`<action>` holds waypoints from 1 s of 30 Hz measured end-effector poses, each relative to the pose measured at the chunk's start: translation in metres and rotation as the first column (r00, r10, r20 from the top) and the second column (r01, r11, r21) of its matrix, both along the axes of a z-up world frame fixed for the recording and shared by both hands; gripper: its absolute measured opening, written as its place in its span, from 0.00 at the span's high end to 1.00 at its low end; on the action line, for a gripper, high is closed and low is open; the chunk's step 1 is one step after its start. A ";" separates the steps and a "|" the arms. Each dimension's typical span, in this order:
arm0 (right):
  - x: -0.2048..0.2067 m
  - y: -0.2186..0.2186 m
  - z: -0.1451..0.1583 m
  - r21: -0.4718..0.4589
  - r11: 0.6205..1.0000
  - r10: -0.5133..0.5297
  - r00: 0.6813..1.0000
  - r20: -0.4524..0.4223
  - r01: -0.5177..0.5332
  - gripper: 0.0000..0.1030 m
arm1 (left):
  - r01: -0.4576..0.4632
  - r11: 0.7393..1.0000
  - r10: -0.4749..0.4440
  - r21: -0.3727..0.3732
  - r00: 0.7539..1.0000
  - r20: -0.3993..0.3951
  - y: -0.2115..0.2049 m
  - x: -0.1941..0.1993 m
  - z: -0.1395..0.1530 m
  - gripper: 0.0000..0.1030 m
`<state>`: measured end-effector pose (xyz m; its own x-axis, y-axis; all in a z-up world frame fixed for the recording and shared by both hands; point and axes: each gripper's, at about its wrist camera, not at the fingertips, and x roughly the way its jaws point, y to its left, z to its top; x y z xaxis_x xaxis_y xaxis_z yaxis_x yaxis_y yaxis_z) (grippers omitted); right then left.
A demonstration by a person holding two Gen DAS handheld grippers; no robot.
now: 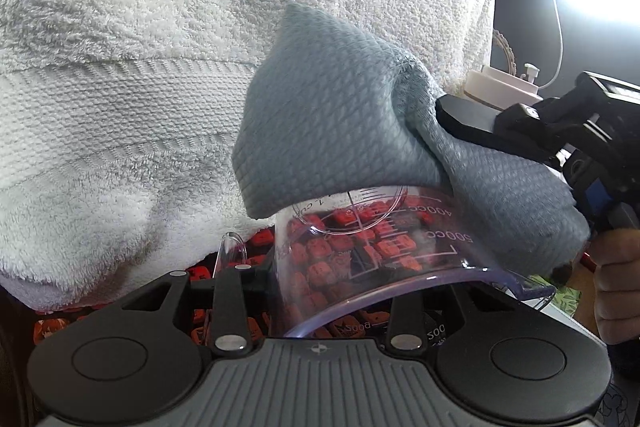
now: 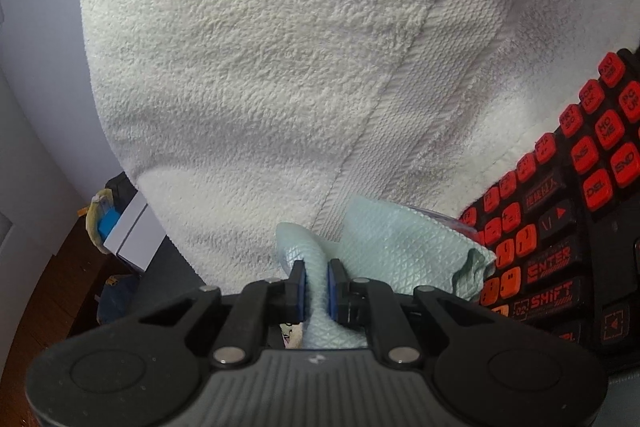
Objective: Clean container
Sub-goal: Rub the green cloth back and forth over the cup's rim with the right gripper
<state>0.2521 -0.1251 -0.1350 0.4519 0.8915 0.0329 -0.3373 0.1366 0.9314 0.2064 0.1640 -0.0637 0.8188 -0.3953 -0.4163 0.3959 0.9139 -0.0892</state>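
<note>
Cup (image 1: 360, 251), clear thin plastic, sits clamped by its rim in your left tongs (image 1: 320, 291); hold gently, it looks light and slippery. Your right tongs (image 2: 316, 287) pinch the cloth (image 2: 380, 239) against its base.

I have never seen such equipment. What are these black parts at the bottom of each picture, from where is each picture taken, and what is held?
A person holds two hand grippers; each carries a camera looking along its fingers. The left gripper holds a clear measuring cup, though its fingertips are hidden. The right gripper, also visible from the left camera, pinches a grey-blue cloth against the cup. Underneath lie a white towel and a red-keyed keyboard.
</note>
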 end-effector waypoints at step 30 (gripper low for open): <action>-0.008 0.012 0.003 -0.012 0.998 0.058 0.998 0.022 -0.058 0.91 | 0.000 1.000 0.000 0.007 1.000 0.002 -0.014 0.005 0.002 0.65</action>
